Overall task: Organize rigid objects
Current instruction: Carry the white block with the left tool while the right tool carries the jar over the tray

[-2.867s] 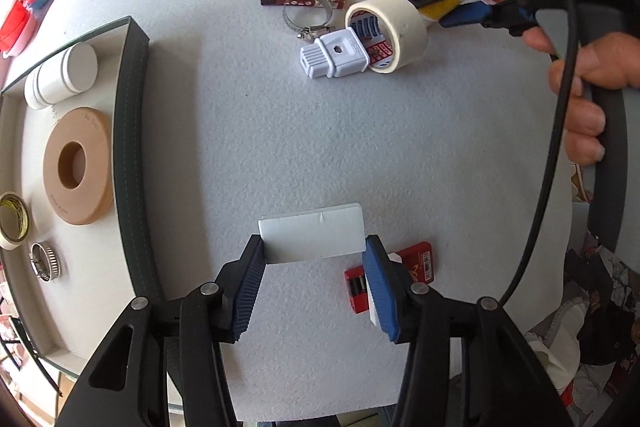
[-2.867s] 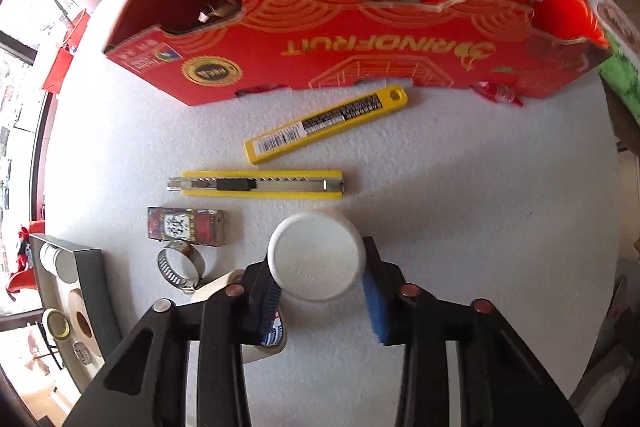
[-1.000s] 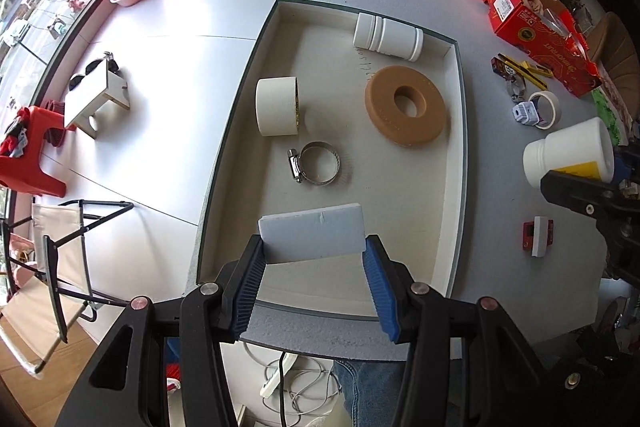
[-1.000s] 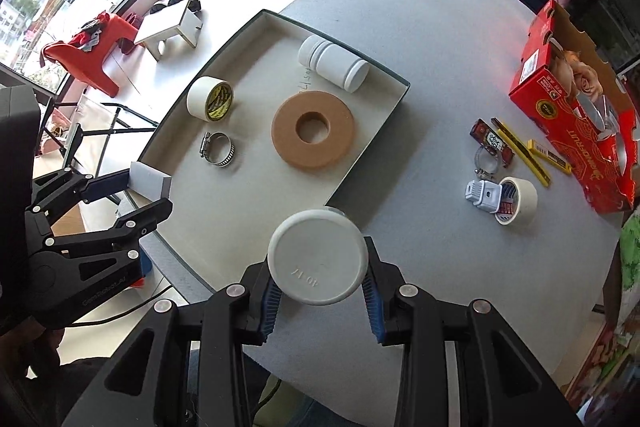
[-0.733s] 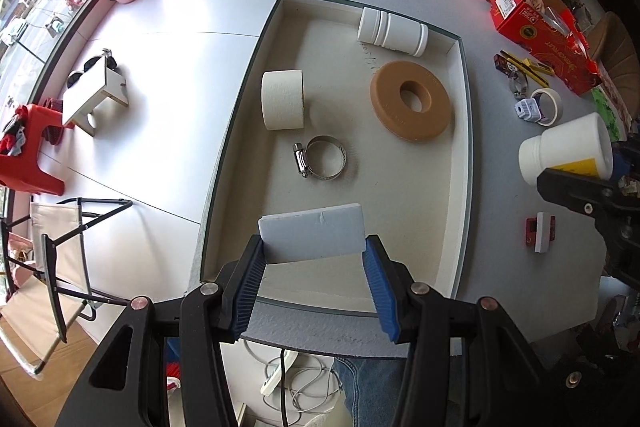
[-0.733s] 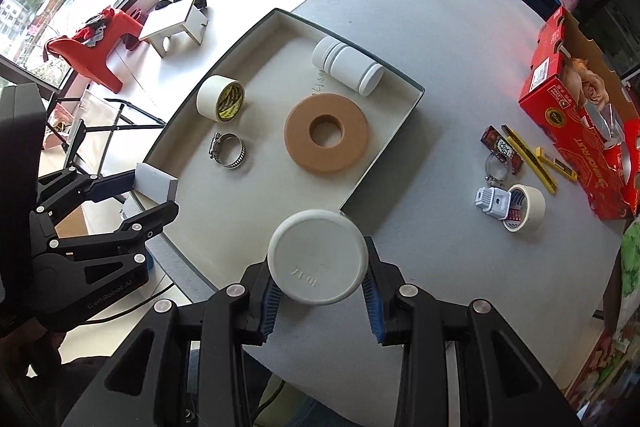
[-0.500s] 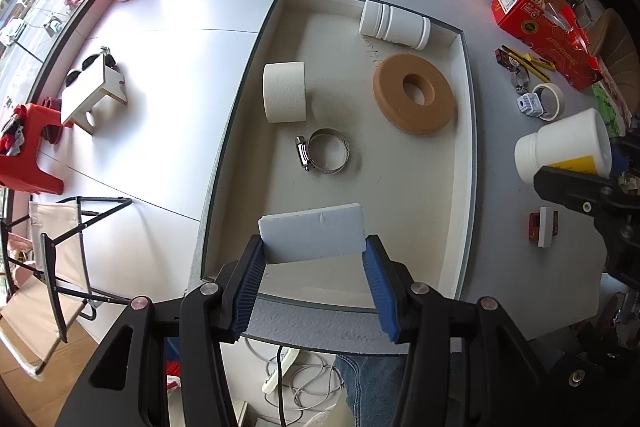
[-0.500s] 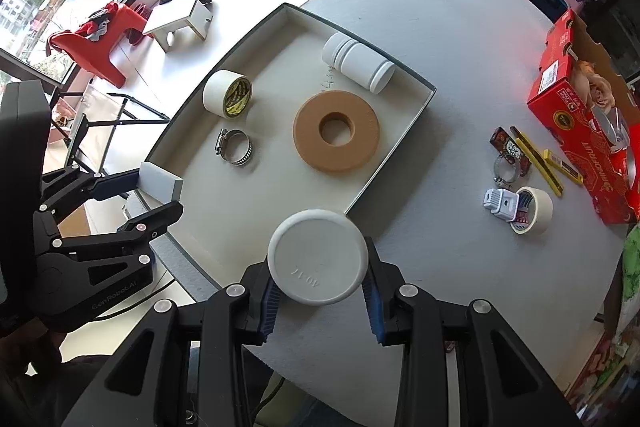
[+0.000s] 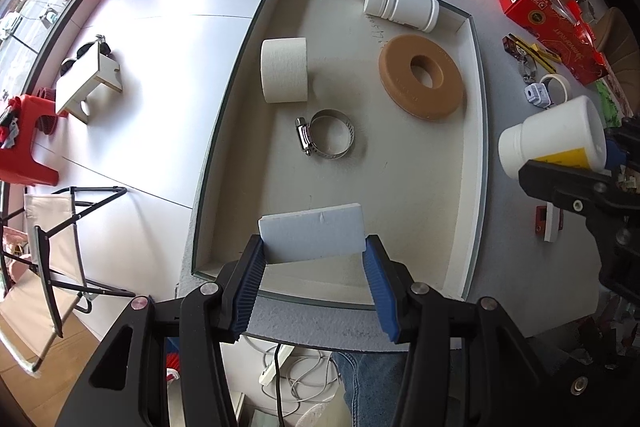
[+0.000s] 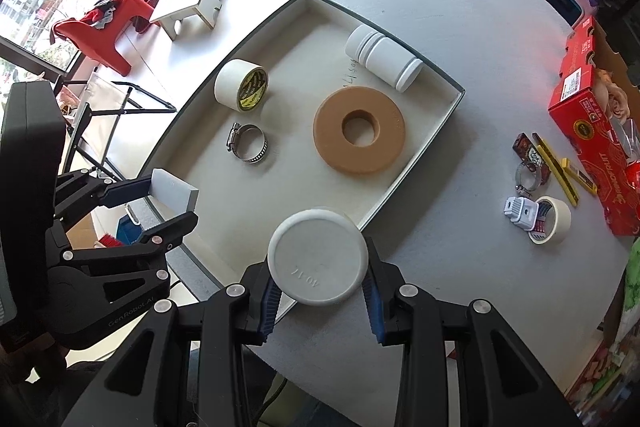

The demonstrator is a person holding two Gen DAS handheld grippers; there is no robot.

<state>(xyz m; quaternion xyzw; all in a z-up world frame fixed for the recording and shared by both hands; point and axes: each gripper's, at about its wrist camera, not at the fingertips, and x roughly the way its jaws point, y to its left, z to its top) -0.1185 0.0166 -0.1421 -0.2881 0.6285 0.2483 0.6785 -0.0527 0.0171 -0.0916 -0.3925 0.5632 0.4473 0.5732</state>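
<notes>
My left gripper is shut on a white rectangular block and holds it above the near end of the tray. The block also shows in the right wrist view. My right gripper is shut on a white jar, held above the tray's right edge; the jar shows in the left wrist view. In the tray lie a tan foam ring, a white tape roll, a hose clamp and another white jar.
On the grey table to the right lie a tape roll, a white plug, a hose clamp, yellow cutters and a red carton. A small red and white item lies near the tray. Floor, stools and a chair are left.
Both grippers carried their objects from the table clutter to above the tray; over the last second they eased forward and lower, so the tray looks larger. Both grips are unchanged.
</notes>
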